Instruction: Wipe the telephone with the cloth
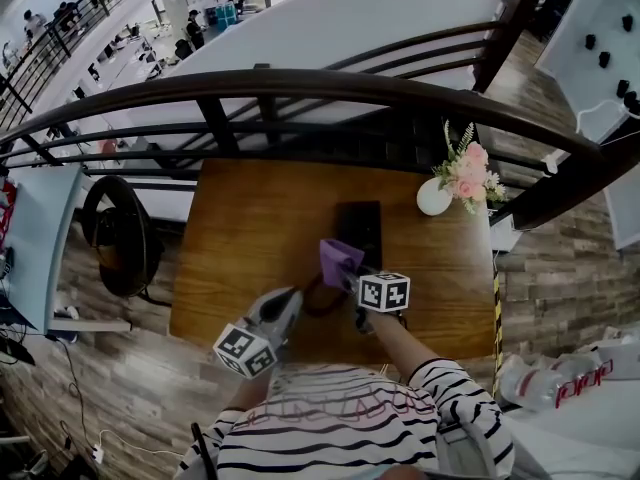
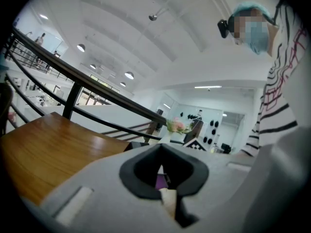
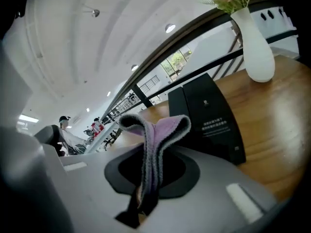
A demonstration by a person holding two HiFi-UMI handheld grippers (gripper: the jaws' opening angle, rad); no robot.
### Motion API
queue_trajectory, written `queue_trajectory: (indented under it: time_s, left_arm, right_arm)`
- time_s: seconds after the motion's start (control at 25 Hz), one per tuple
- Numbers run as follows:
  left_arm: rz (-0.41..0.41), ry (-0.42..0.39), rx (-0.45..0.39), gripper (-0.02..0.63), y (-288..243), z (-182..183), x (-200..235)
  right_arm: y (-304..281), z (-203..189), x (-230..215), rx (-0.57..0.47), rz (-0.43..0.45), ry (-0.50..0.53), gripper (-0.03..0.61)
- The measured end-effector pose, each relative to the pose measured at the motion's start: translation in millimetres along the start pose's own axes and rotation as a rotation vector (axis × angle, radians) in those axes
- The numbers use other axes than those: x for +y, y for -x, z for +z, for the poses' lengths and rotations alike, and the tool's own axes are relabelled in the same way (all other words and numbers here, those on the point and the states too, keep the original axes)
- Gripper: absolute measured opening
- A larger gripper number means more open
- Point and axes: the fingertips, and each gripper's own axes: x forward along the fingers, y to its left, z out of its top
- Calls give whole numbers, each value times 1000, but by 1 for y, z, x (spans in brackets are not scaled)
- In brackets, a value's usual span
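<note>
The black telephone (image 1: 360,226) lies flat on the wooden table (image 1: 250,228), towards its middle right. My right gripper (image 1: 352,276) hovers at the phone's near end, shut on a purple cloth (image 1: 339,259) that sticks up from its jaws. In the right gripper view the cloth (image 3: 154,135) folds out of the shut gripper (image 3: 141,203), with the telephone (image 3: 210,116) just beyond. My left gripper (image 1: 305,298) sits beside it to the left, near the table's front edge. In its own view the left gripper (image 2: 170,198) is shut, with a sliver of purple behind the jaws.
A white vase (image 1: 434,198) with pink flowers (image 1: 468,172) stands at the table's back right, close to the phone; it also shows in the right gripper view (image 3: 256,50). A dark curved railing (image 1: 300,86) runs behind the table. A black chair (image 1: 120,233) stands left.
</note>
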Motion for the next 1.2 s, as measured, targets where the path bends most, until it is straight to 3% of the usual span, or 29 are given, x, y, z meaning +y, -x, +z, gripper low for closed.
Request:
queue_trajectory:
  time_s: [0.2,0.72,0.96,1.2]
  left_arm:
    - [17,5,-4,0,6,-3,4]
    - [-16,4,2,0,2,-5,-10]
    - [-29,0,0,0,1,-6,-17]
    - [-45,-16,-5,0,-2,-6,-30]
  right_arm:
    - [8,-7,-46,23,-121,2,37]
    - [96,6,-138,-54,-408,-80,37]
    - [107,10,-128,-102,-378,-85,37]
    - [125,28,-74,-225,-226,-24,37]
